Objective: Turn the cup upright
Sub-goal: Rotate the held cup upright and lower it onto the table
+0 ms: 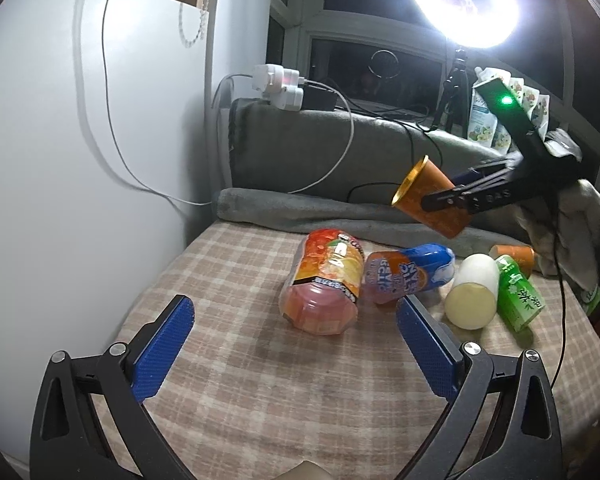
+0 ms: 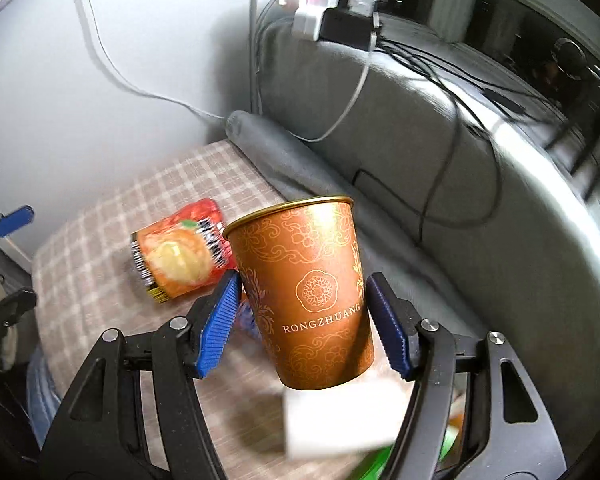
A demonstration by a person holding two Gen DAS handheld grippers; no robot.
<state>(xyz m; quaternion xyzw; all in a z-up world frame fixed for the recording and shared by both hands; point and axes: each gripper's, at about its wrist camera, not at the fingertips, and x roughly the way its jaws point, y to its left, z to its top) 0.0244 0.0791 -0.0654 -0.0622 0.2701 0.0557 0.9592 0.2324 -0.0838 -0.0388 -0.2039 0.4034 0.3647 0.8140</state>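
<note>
The carrying surface is a padded top covered in beige-and-pink checked cloth [image 1: 284, 392]. The landmark on it is a clear plastic jar with an orange fruit label [image 1: 324, 282], lying on its side. Just right of the jar, touching it, lies a pink plastic bottle with a blue label [image 1: 404, 274]. Further right of the jar lies a cream-white cylinder [image 1: 473, 292] on its side, and beyond it a green drink carton [image 1: 518, 294], tipped over. Behind those two, well right of the jar, lies a small orange container [image 1: 514, 257]. Behind the jar, a rolled grey blanket [image 1: 284, 212] runs along the cloth's far edge.
</note>
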